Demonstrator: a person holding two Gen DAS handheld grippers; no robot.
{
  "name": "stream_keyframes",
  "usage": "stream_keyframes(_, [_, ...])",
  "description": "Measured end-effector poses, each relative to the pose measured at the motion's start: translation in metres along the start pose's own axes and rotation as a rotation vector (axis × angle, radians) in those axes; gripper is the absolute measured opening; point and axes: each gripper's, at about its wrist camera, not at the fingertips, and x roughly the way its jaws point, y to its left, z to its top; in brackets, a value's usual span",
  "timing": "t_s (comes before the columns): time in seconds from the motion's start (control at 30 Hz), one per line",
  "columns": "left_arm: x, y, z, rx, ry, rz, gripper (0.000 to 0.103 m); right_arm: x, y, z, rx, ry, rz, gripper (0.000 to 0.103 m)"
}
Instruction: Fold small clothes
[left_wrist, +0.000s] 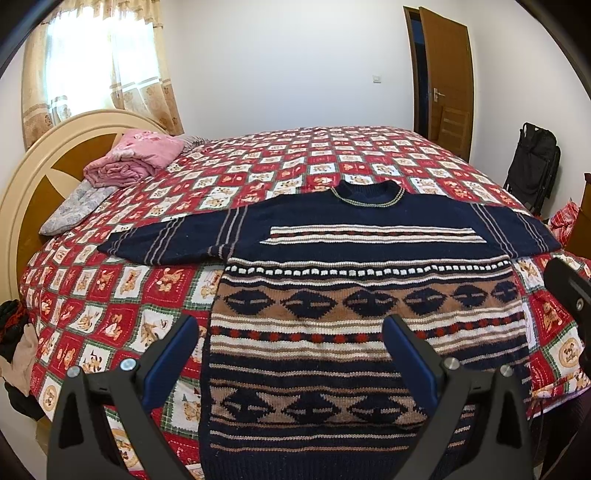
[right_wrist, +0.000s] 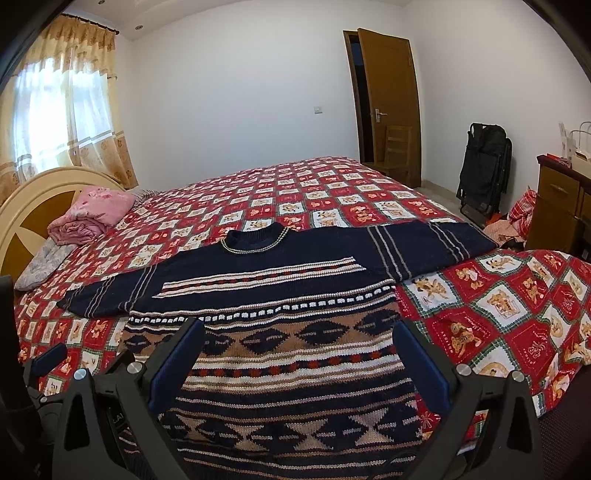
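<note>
Both open grippers (left_wrist: 290, 341) (right_wrist: 299, 345) hover over flat sweater (left_wrist: 365, 332) on bed (left_wrist: 258, 166)

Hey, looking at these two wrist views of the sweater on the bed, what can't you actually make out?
- Sweater hem: cut off by the bottom edge and hidden behind the left tool in the left wrist view; likewise behind the right tool in the right wrist view.
- Sweater's back: face-down on the bedspread.
- Room beyond the door: too dark, both views.

A home bedroom: quilted bed (left_wrist: 332, 155), headboard (left_wrist: 44, 177), curtained window (right_wrist: 62, 110).
</note>
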Motion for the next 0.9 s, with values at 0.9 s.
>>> stream_keyframes(0.9, [0.08, -0.022, 0.052, 0.08, 0.07, -0.077, 0.102, 0.149, -0.37, 0.14, 0.52, 0.174, -0.306, 0.102])
